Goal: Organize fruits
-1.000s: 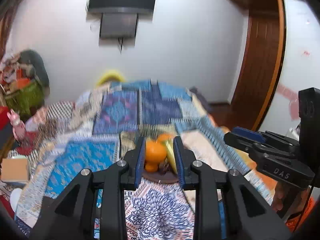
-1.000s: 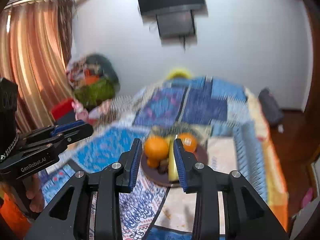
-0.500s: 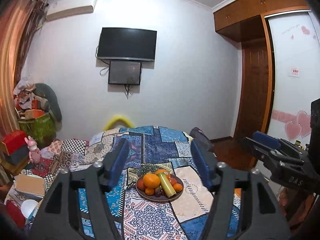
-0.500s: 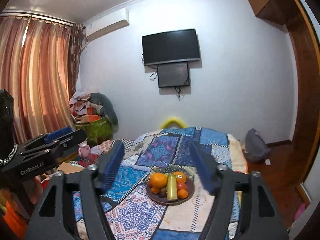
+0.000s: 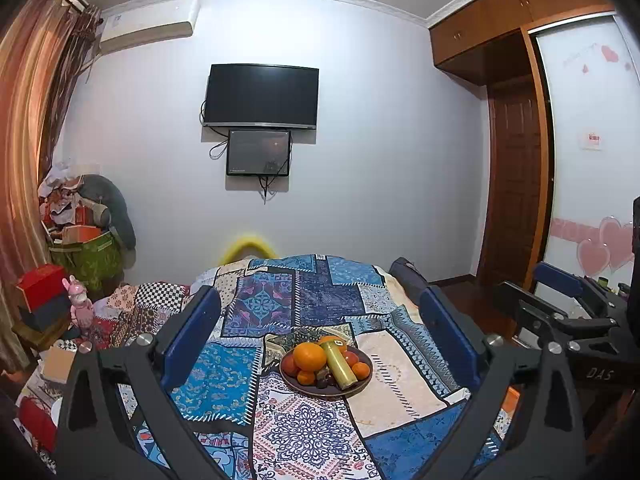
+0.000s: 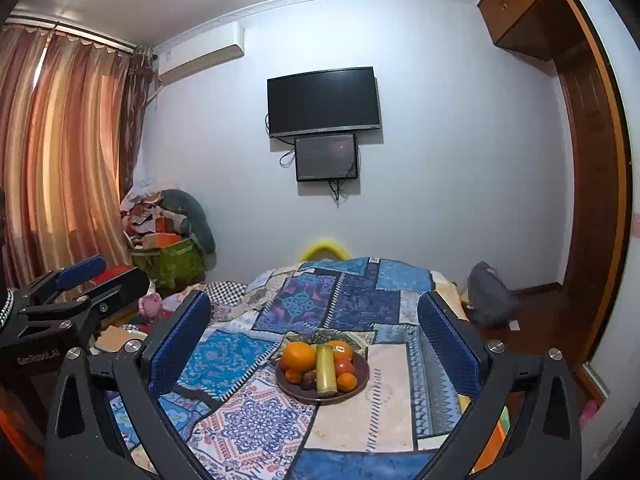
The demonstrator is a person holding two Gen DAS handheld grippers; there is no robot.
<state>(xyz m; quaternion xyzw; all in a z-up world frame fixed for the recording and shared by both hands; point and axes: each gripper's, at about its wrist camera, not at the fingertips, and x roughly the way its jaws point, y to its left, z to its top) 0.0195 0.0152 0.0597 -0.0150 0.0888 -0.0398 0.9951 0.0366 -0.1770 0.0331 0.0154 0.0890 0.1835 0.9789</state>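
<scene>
A dark brown plate (image 5: 362, 386) (image 6: 360, 380) rests on a patchwork quilt and holds a large orange (image 5: 309, 356) (image 6: 298, 355), several smaller oranges, a red fruit, dark small fruits and a yellow-green cylinder (image 5: 339, 363) (image 6: 325, 369). My left gripper (image 5: 320, 332) is open and empty, held well back from the plate. My right gripper (image 6: 314, 328) is open and empty too, also well short of the plate. The right gripper shows at the right edge of the left wrist view (image 5: 560, 304); the left gripper shows at the left edge of the right wrist view (image 6: 84, 284).
The patchwork quilt (image 5: 280, 304) covers a bed or table that runs toward the far wall. A TV (image 5: 262, 96) hangs on that wall. Clutter and a green bag (image 5: 86, 260) stand at the left by curtains. A wooden door and wardrobe (image 5: 516, 184) are at the right.
Both grippers have opened wide from nearly shut and have drawn back and up from the plate, which now looks much smaller and farther off.
</scene>
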